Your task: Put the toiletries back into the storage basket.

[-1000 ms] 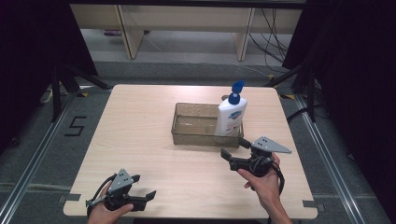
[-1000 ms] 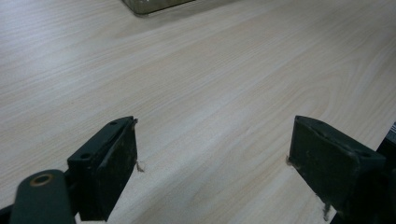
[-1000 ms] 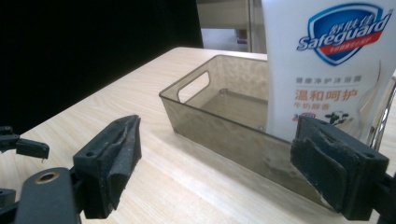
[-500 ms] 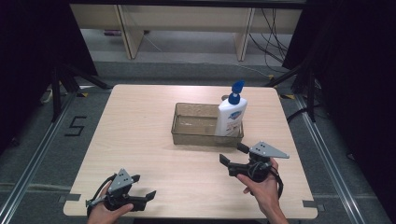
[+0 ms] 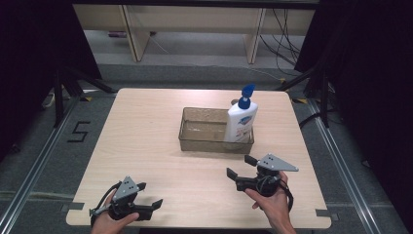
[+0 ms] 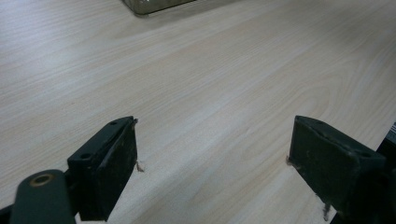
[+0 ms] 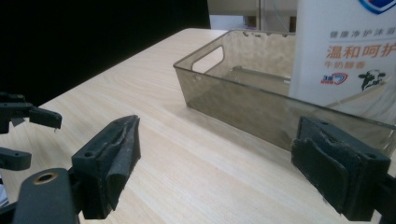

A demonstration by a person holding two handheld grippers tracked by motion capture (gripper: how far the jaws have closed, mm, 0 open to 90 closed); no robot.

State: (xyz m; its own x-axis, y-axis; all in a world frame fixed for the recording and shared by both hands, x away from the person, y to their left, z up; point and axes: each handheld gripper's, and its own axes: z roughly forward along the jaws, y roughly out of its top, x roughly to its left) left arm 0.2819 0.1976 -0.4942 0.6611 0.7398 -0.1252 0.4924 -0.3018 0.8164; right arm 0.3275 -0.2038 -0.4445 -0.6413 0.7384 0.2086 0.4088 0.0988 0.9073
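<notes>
Two claws are in your hands at the near edge of the surface (image 5: 146, 141), both with jaws spread wide and nothing between them. Your left claw (image 5: 153, 204) sits low at the near left corner, jaws pointing to the right across the wood; in the left gripper view its jaws frame bare wood grain, with a corner of the clear bin (image 6: 156, 5) just visible at the top edge. Your right claw (image 5: 241, 166) is held over the near right part of the surface, just in front of the clear bin (image 5: 214, 131), jaws spread and aimed toward it, grey three-cornered plate on top. In the right gripper view the bin's long wall runs between the jaws, close ahead, apart from both pads. The white lotion bottle (image 5: 240, 121) stands upright inside the bin at its right end, blue pump cap (image 5: 246, 92) on top; the right gripper view shows its printed label (image 7: 355, 51) behind the bin wall. Bin otherwise holds nothing visible. Your left claw (image 7: 28, 135) also shows at the far left of the right gripper view, well apart from the bin.
</notes>
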